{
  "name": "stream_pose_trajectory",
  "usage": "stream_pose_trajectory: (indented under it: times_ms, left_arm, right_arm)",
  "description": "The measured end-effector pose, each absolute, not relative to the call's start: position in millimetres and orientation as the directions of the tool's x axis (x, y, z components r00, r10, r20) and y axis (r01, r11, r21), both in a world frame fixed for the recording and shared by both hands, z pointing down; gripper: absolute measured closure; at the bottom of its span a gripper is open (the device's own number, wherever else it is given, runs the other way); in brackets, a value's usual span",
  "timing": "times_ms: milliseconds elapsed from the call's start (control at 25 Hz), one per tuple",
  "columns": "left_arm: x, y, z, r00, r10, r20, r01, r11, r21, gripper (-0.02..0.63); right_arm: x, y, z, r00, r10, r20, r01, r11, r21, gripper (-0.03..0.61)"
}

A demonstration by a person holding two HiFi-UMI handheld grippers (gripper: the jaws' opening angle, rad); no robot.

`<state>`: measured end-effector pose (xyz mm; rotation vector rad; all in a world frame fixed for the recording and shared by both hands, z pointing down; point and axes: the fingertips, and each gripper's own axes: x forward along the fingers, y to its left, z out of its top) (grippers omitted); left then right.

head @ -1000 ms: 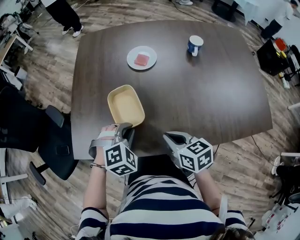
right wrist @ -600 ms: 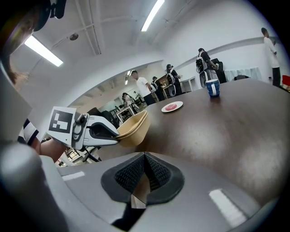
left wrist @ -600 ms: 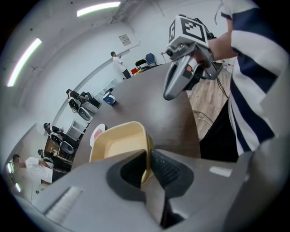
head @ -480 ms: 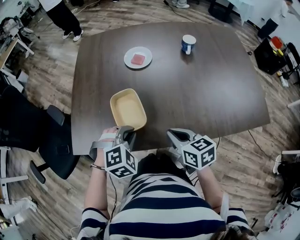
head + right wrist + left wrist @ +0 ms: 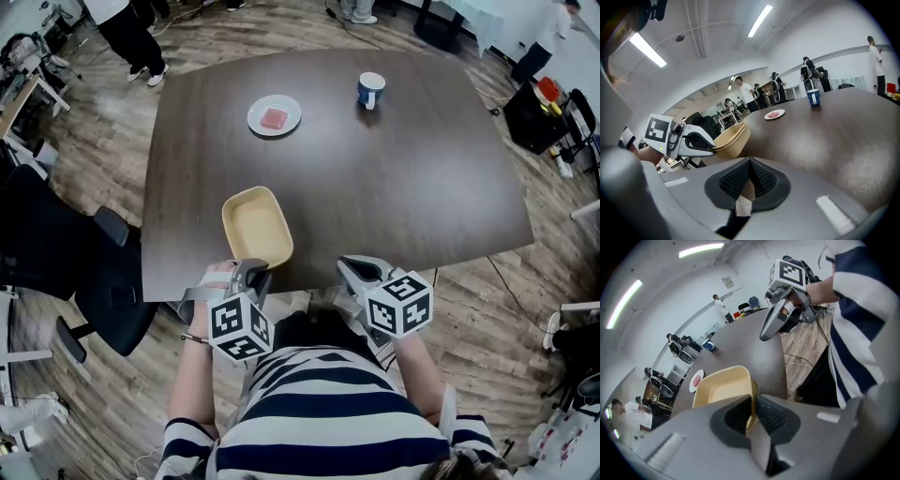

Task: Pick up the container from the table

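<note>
Pale-yellow shallow container (image 5: 257, 225), rounded-rectangular and empty inside, is at the near-left edge of the dark brown wooden tabletop (image 5: 403, 187). The left gripper (image 5: 255, 274) has its fingers (image 5: 736, 417) clamped on the container's near rim, with the rim wall pinched between dark ribbed pads, one inside and one outside. Cannot tell if the base touches the tabletop or is just off it. The right gripper (image 5: 350, 269) is at the tabletop's near edge, apart from the container, its fingers (image 5: 733, 180) pressed together on nothing. A small white round plate (image 5: 255, 120) carrying a pink piece (image 5: 275, 117) sits far-left. A blue-and-white mug (image 5: 371, 90) stands to its right, and both are well apart from the container. A black office chair (image 5: 103, 281) is left of the tabletop.
</note>
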<state>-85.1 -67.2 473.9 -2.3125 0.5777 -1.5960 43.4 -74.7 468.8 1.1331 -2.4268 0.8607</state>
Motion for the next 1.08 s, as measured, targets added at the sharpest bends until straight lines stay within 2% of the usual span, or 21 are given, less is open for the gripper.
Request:
stream_pose_trajectory:
  times_ms: [1080]
  left_arm:
    - [-82.7,-26.4,477.8,0.306,-0.467,0.830,-0.195,-0.884,-0.425,0.614]
  right_arm:
    - [53.3,-43.4,463.5,-0.618,-0.619,0.486,-0.787,0.483,-0.385,0.580]
